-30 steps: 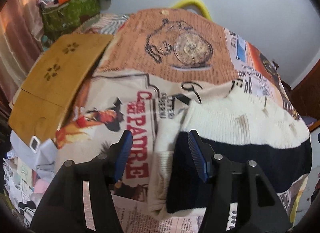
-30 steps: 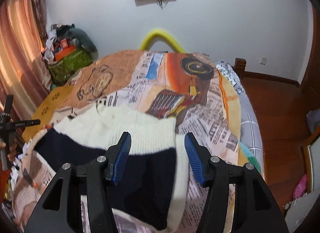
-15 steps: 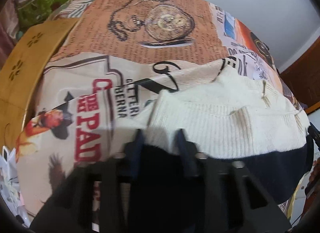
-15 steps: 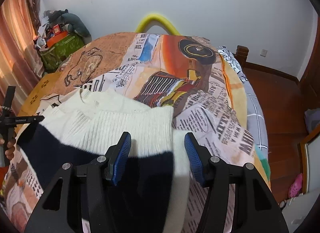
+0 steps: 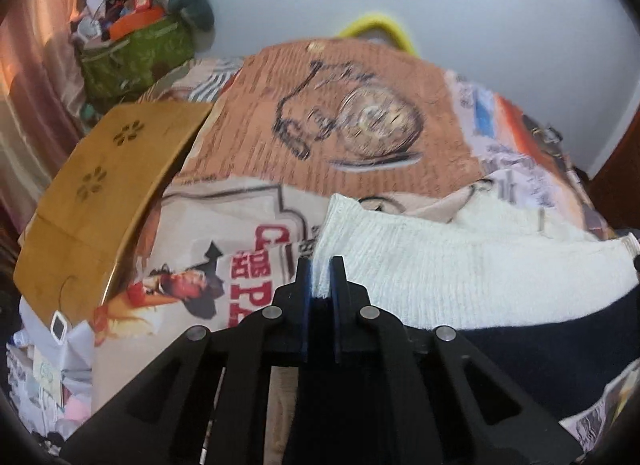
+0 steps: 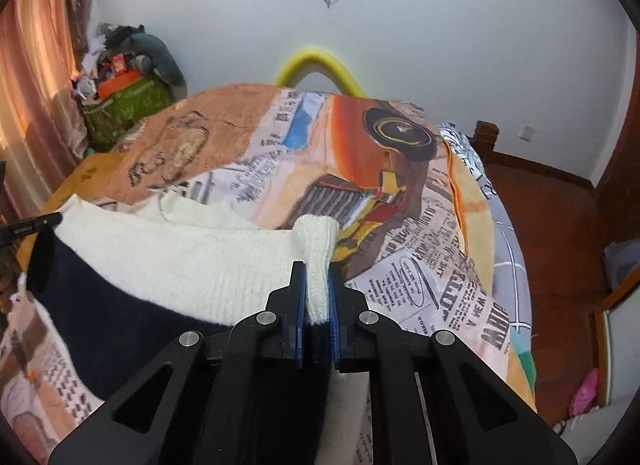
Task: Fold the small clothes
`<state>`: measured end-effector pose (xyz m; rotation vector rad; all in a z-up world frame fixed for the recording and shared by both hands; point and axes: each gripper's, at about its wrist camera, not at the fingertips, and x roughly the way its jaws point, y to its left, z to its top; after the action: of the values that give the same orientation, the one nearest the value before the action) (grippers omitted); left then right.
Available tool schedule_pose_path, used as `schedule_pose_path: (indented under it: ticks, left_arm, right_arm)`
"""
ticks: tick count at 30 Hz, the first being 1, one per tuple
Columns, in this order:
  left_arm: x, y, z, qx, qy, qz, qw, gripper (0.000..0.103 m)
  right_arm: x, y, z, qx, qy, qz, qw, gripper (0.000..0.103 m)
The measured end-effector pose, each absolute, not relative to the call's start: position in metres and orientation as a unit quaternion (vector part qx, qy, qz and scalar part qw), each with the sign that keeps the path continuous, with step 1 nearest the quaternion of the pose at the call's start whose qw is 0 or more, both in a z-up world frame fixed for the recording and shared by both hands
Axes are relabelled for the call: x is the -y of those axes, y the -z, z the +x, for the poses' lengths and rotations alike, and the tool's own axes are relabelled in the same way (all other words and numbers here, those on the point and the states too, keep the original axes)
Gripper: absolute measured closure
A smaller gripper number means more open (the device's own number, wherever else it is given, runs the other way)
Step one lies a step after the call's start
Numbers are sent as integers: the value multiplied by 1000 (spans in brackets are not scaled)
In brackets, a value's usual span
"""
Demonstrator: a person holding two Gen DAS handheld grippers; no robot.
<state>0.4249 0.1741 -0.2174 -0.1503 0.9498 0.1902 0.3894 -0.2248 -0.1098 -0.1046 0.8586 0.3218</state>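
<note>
With both the left gripper (image 5: pixel 320 281) and right gripper (image 6: pixel 317 289) clamped on bunched edges of the cream-and-navy knit sweater (image 6: pixel 180 257) on the printed bedspread (image 6: pixel 420 225), uneven pulling could skew the fold.

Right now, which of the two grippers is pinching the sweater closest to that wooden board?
The left gripper. It clamps the sweater at the edge facing the wooden board, while the right gripper clamps the opposite edge, toward the open floor.

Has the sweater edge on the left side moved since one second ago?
Yes. The sweater edge, flat before, now stands lifted above the bedspread, pinched in the left gripper.
</note>
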Motion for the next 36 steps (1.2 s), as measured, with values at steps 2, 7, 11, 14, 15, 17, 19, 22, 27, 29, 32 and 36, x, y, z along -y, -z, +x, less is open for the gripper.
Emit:
schedule_pose_path:
  ticks: [2, 7, 11, 14, 15, 17, 19, 22, 27, 29, 32, 36]
  left_arm:
    - [-174, 236, 430, -478, -103, -62, 870, 95]
    - [-167, 270, 431, -518, -91, -29, 850, 91]
    - [-164, 247, 422, -501, -82, -15, 861, 87]
    - [-161, 225, 415, -487, -70, -24, 870, 71]
    - [-160, 215, 411, -477, -61, -32, 876, 62]
    - [-149, 201, 406, -461, -48, -40, 885, 52]
    - [-135, 188, 403, -449, -26, -44, 892, 51]
    - [-112, 184, 401, -445, 9, -43, 894, 37]
    - [-73, 203, 404, -453, 29, -5, 891, 22]
    - [-68, 220, 409, -474, 26, -9, 880, 22]
    - [-69, 245, 412, -499, 26, -17, 866, 16]
    - [-80, 251, 402, -495, 15, -8, 869, 7]
  right_arm:
    - [220, 123, 393, -430, -144, -69, 889, 94]
    - [220, 127, 392, -445, -137, -74, 882, 92]
    - [216, 105, 381, -427, -138, -88, 889, 83]
    - [208, 86, 366, -396, -154, -87, 901, 67]
    - [203, 80, 361, -386, -166, -84, 903, 65]
    - [190, 73, 353, -379, -192, -81, 902, 65]
    - [175, 73, 349, -383, -217, -80, 895, 65]
    - [143, 82, 343, -392, -256, -85, 880, 52]
    - [106, 116, 339, -421, -280, -100, 857, 37]
    - [100, 133, 340, -446, -285, -103, 842, 37]
    - [100, 146, 336, -446, -285, -127, 839, 37]
    - [113, 143, 332, -447, -281, -128, 840, 37]
